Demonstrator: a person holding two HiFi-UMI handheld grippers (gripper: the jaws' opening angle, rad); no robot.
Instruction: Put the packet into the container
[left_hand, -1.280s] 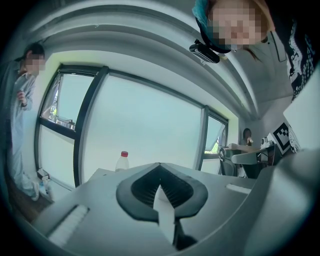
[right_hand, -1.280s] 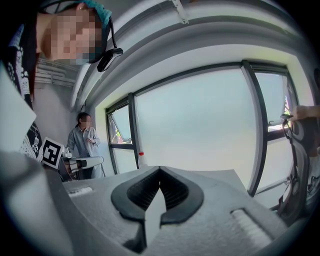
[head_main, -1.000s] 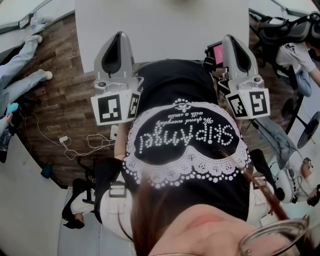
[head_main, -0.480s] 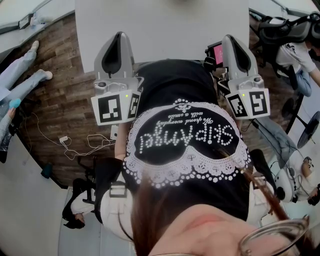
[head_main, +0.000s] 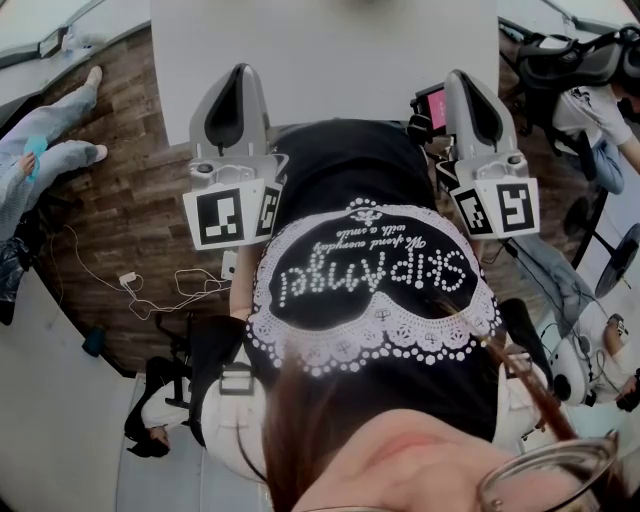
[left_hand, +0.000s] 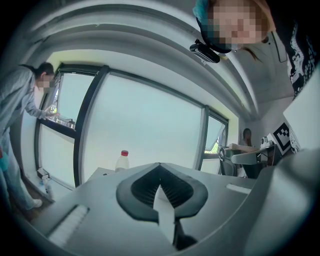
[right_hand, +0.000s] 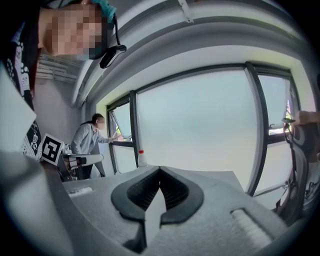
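Two grippers: left gripper (head_main: 238, 72) & right gripper (head_main: 462, 76) side by side at table's near edge, well apart, person's torso betw. them; both point out across the table.
Left fingers: pads (left_hand: 136, 194) pressed together, tips meet, nothing betw. them.
Right fingers: pads (right_hand: 131, 195) pressed together too, tips touching, nothing held.
Packet / container: in no view, so can't tell where they are.
Table (head_main: 330, 50): white top; gripper tips just over its near edge.
Marker cubes: left cube (head_main: 232, 215) & right cube (head_main: 497, 208) at the rear of each gripper, next to the person's black top (head_main: 370, 270).
Bottle (left_hand: 122, 161): white w/ red cap, upright, beyond the left jaws toward the window; also small in the right gripper view, just left of the jaw tips.
Windows (left_hand: 145, 125): big dark-framed panes, bright, behind the bottle.
Others: one person (right_hand: 90, 137) leans at the window frame; another sits at a desk (left_hand: 246, 137) far off.
Floor (head_main: 130, 200): wood planks left of the table, loose white cables (head_main: 160, 290) on it.
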